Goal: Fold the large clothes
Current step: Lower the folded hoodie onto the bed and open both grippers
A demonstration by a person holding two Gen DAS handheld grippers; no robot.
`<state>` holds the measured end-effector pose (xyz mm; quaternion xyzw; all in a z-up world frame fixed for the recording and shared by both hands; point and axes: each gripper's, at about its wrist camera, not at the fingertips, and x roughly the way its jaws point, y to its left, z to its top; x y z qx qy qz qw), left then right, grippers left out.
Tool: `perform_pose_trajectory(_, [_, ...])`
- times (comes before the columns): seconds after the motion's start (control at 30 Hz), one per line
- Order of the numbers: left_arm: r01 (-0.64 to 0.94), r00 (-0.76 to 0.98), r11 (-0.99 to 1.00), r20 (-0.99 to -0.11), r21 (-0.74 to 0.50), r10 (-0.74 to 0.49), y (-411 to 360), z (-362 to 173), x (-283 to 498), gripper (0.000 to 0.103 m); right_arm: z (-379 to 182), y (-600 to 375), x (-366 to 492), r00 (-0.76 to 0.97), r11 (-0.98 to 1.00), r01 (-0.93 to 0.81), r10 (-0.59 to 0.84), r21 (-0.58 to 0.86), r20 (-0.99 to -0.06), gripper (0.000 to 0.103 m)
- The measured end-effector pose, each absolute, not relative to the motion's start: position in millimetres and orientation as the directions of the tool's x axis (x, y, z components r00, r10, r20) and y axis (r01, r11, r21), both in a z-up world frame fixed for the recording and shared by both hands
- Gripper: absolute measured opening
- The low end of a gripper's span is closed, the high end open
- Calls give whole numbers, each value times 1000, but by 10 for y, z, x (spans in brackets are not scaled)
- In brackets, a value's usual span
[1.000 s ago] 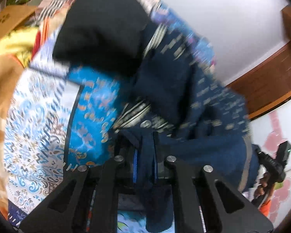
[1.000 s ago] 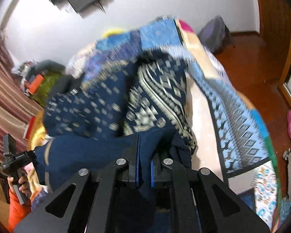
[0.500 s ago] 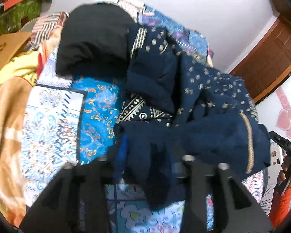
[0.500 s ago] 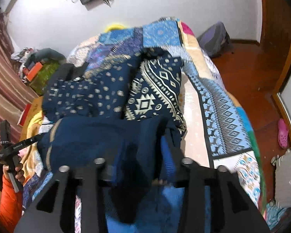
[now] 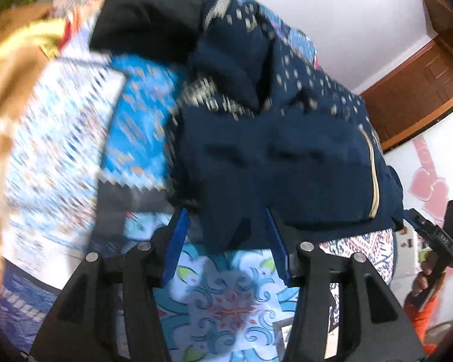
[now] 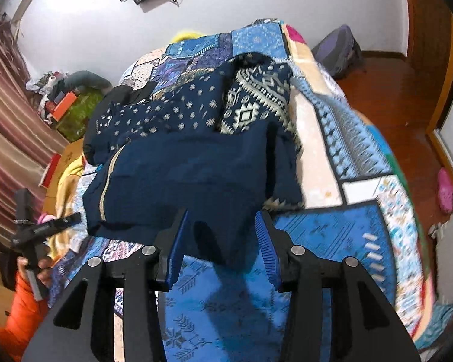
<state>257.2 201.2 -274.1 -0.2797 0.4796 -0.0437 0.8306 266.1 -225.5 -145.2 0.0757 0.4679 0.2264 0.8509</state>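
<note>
Garment [image 6: 190, 178]: plain navy, one beige stripe along an edge. Dotted cloth [image 6: 166, 111]: navy with pale specks. Geometric cloth [image 6: 256, 96]: navy and cream. Bedspread [image 6: 362, 235]: blue and white patchwork. Black bundle [image 5: 154, 12]. Tong pads [image 6: 175, 247]: blue.

Both handheld grippers are black angular frames with round silver screw heads; the left gripper [image 5: 225, 232] and right gripper [image 6: 223, 232] carry ribbed blue pads [image 6: 264, 241]. An orange sleeve [image 6: 18, 304] is worn.
</note>
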Motion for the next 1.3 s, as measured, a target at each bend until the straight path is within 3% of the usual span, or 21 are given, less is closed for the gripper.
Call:
perform_pose_trajectory(0.3, [-211, 494, 783, -755, -585, -431, 1975, -3042, 2783, 46, -1789, -2273, 2780, 363, 868, -223, 497, 444, -788, 41])
perform_pose_trajectory(0.37, [-192, 497, 776, -742, -600, -450, 1948, -3039, 2787, 30, -1791, -2273, 2781, 367, 856, -222, 517, 467, -773, 41])
perform_pose_trajectory(0.5, [-151, 525, 836, -759, -528, -385, 1836, -2890, 2721, 12, -1790, -2232, 2759, 381, 848, -221, 529, 481, -758, 41])
perform_pose_trajectory(0.53, [-141, 531, 850, -763, -508, -368, 1845, -2850, 2676, 8, -1782, -2220, 2748, 387, 847, -228, 532, 481, -753, 39])
perform_pose_trajectory(0.57, [-130, 540, 868, -769, -479, -343, 1807, -2786, 2659, 6, -1768, -2206, 2733, 392, 844, -239, 536, 480, -748, 30])
perform_pose_trajectory(0.6, [-120, 552, 882, -769, -455, -322, 1772, -2717, 2644, 5, -1752, -2192, 2718, 395, 842, -251, 540, 479, -743, 19])
perform_pose_trajectory(0.7, [-98, 593, 893, -747, -438, -301, 1707, -2484, 2608, 4, -1679, -2173, 2704, 410, 831, -275, 556, 483, -723, 10])
perform_pose_trajectory(1.1, [7, 792, 889, -539, -459, -285, 1819, -1320, 2880, 3, -888, -2096, 3150, 576, 813, -367, 580, 452, -575, 8])
perform_pose_trajectory(1.3, [-23, 825, 887, -510, -461, -244, 2059, -1143, 3573, 3, -602, -2018, 3904, 647, 836, -324, 538, 444, -541, 8])
